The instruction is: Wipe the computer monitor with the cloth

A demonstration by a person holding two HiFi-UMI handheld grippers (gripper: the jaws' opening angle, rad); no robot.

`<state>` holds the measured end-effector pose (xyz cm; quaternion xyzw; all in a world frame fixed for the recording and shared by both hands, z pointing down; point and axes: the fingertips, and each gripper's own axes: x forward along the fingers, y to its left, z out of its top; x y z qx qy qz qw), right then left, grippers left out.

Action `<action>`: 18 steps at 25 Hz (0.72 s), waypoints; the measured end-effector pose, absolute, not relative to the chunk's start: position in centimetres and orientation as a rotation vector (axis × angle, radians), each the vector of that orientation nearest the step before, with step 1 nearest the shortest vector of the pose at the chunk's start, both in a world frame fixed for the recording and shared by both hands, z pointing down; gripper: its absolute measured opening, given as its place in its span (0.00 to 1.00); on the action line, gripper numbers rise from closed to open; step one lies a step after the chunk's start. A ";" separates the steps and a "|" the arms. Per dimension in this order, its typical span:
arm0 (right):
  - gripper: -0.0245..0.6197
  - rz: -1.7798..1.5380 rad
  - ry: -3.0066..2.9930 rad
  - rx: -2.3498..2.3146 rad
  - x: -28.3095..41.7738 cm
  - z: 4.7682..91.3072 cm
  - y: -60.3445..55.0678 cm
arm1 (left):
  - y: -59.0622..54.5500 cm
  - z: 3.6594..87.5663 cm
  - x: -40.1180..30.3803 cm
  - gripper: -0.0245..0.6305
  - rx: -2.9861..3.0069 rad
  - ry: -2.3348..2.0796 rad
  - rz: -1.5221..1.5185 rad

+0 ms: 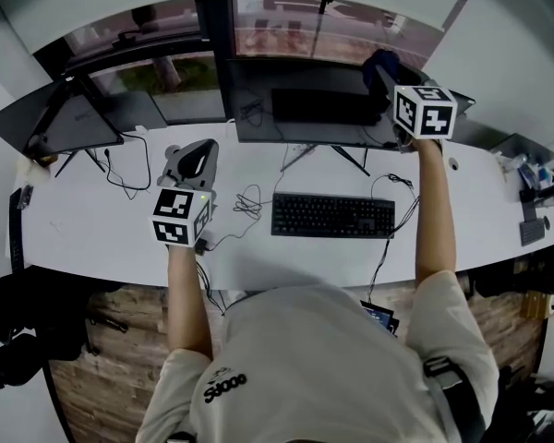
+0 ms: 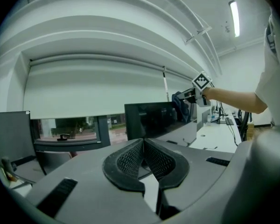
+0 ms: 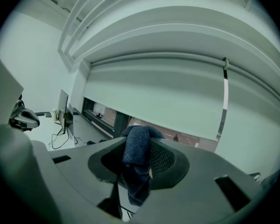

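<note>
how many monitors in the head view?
2. Centre monitor, behind the keyboard; left monitor, angled at the far left. Another may be hidden past the right edge.

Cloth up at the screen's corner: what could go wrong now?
The right gripper pinches the cloth in a narrow bunch, so bare jaws might scrape the monitor. Pressing at its top corner could rock it on its thin stand. The cloth might also slip out.
</note>
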<state>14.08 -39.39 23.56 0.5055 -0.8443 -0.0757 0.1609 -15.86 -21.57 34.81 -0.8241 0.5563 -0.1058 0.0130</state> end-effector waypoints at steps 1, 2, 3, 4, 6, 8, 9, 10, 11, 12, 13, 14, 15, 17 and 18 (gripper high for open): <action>0.20 -0.220 -2.413 1.431 13.2 23.6 -39.3 | -21.4 34.8 -16.3 0.07 -2.568 1.737 -0.323; 0.20 -0.223 -2.414 1.419 12.4 23.7 -39.1 | -21.2 34.9 -16.8 0.07 -2.567 1.740 -0.318; 0.20 -0.226 -2.416 1.409 11.5 23.7 -39.0 | -21.1 34.9 -17.3 0.07 -2.563 1.744 -0.317; 0.20 -0.229 -2.417 1.400 10.6 23.7 -38.9 | -20.9 35.0 -17.8 0.07 -2.555 1.749 -0.325; 0.20 -0.233 -2.422 1.382 8.9 23.8 -38.7 | -20.7 35.1 -19.0 0.07 -2.528 1.761 -0.354; 0.20 -0.239 -2.432 1.364 7.2 23.8 -38.5 | -20.5 35.0 -20.1 0.07 -2.509 1.766 -0.370; 0.20 -0.242 -2.436 1.359 6.4 23.8 -38.4 | -20.3 35.0 -20.6 0.07 -2.503 1.767 -0.375; 0.20 -0.247 -2.440 1.356 5.7 23.9 -38.2 | -20.2 34.9 -21.1 0.07 -2.498 1.766 -0.380; 0.20 -0.251 -2.443 1.354 4.9 23.9 -38.1 | -20.0 34.9 -21.7 0.07 -2.495 1.764 -0.384; 0.20 -0.255 -2.447 1.354 4.2 24.0 -37.9 | -19.8 34.9 -22.2 0.07 -2.493 1.762 -0.387; 0.20 -0.256 -2.453 1.352 3.4 24.0 -37.7 | -19.7 34.9 -22.8 0.07 -2.492 1.760 -0.389; 0.20 -0.255 -2.460 1.348 2.7 24.1 -37.6 | -19.5 34.9 -23.4 0.07 -2.493 1.759 -0.391; 0.20 -0.251 -2.469 1.341 1.9 24.1 -37.5 | -19.4 34.9 -23.9 0.07 -2.493 1.757 -0.394; 0.20 -0.241 -2.482 1.318 0.4 24.2 -37.3 | -19.2 34.9 -24.9 0.07 -2.499 1.752 -0.398; 0.20 -0.241 -2.483 1.309 -0.4 24.3 -37.2 | -19.0 35.0 -25.4 0.07 -2.502 1.747 -0.400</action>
